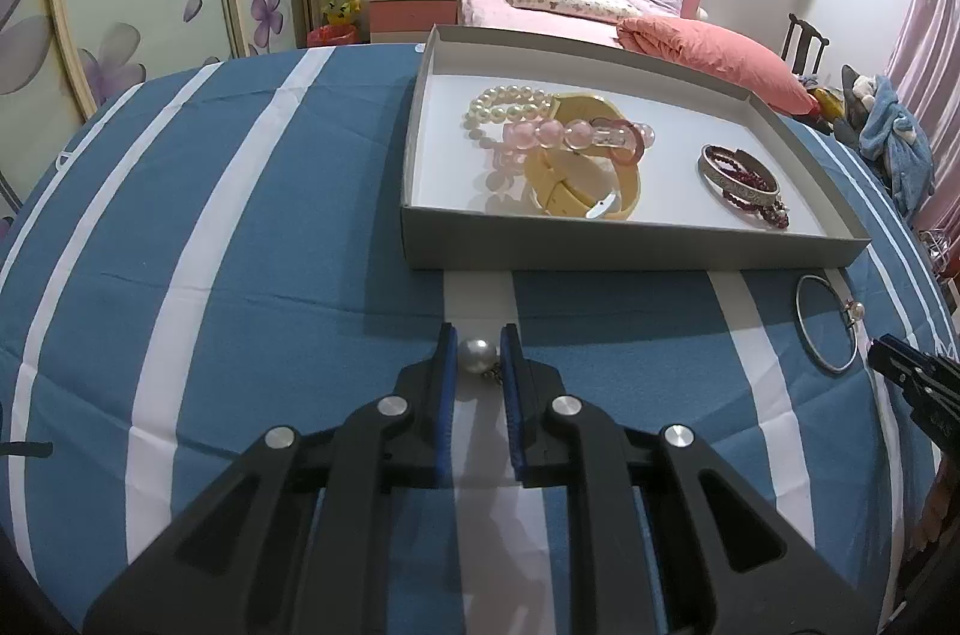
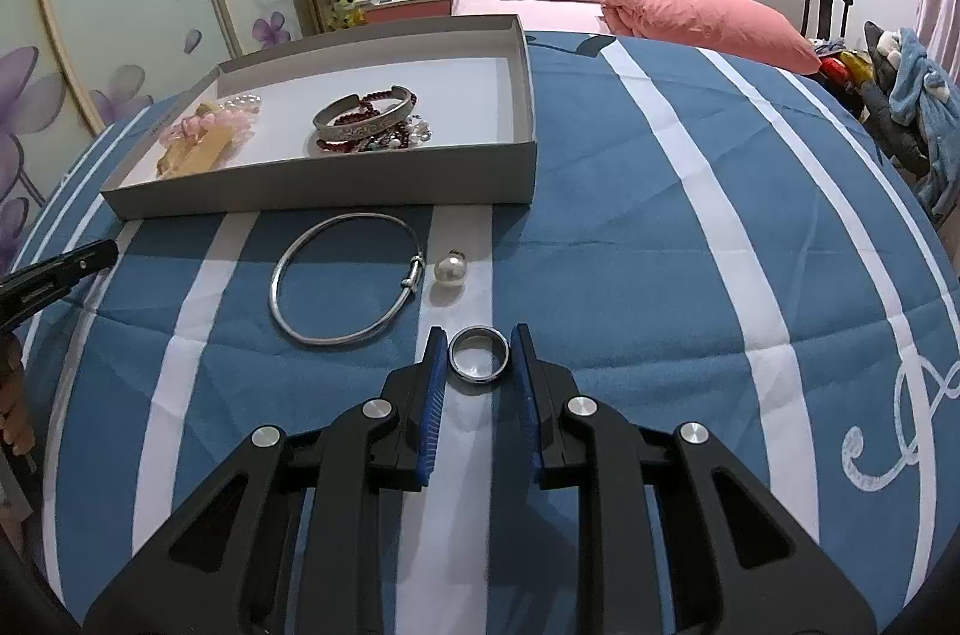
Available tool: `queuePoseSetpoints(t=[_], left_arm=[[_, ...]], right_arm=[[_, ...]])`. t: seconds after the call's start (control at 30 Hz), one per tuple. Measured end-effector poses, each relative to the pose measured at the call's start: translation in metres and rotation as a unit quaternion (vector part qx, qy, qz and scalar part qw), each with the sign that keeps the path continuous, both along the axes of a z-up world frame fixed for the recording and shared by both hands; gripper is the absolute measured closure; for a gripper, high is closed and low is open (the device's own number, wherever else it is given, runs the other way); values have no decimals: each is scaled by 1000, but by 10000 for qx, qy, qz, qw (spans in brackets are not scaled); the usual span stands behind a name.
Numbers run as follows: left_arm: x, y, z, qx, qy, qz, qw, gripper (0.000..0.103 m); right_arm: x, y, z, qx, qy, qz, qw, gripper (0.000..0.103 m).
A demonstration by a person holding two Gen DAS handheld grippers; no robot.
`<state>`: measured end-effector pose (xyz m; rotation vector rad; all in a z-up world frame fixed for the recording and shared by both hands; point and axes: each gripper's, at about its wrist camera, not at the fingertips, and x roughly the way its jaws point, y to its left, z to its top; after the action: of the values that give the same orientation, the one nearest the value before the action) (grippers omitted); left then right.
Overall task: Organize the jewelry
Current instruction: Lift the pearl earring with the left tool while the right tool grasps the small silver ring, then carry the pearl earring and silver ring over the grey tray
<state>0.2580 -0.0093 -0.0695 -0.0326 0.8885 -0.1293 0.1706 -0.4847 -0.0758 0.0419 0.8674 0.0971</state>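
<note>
Risk first. My left tool (image 1: 479,356) straddles a pearl pendant (image 1: 477,355), its jaws close on either side but, as far as I can judge, not yet clamped. The pearl is round and smooth; an off-centre squeeze could squirt it forward across the cloth-covered surface (image 1: 240,215), and its small metal link trails loose at the right pad.

My right tool (image 2: 478,356) is likewise part open around a metal ring (image 2: 478,353) lying flat. The pads could ride over its low rim or tip it on edge.

The grey tray (image 1: 630,245) lies ahead of both tools and already holds bracelets and a yellow watch (image 1: 582,191). A thin silver bangle (image 2: 345,278) and a second pearl (image 2: 449,269) rest on the cloth between the right tool and the tray.
</note>
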Motion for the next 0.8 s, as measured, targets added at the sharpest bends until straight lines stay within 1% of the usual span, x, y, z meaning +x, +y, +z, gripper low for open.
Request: queuePoseSetpoints(t=[0.1, 0.23, 0.33, 0.53, 0.8], left_arm=[[-4, 2, 2, -16, -42, 12, 10000, 88], [-13, 4, 9, -26, -188, 40, 9998, 88], [-24, 7, 19, -63, -378, 73, 9992, 88], [-39, 7, 40, -17, -754, 60, 9971, 88], [-50, -1, 69, -11, -1309, 61, 9914, 88]], right_arm=[[-7, 1, 8, 119, -193, 48, 9997, 80], [-21, 9, 30, 267, -752, 142, 9967, 80], [-27, 18, 44, 299, -1090, 215, 9934, 80], [-32, 30, 60, 323, -1481, 360, 9878, 80], [-34, 39, 77, 450, -2039, 375, 9772, 80]])
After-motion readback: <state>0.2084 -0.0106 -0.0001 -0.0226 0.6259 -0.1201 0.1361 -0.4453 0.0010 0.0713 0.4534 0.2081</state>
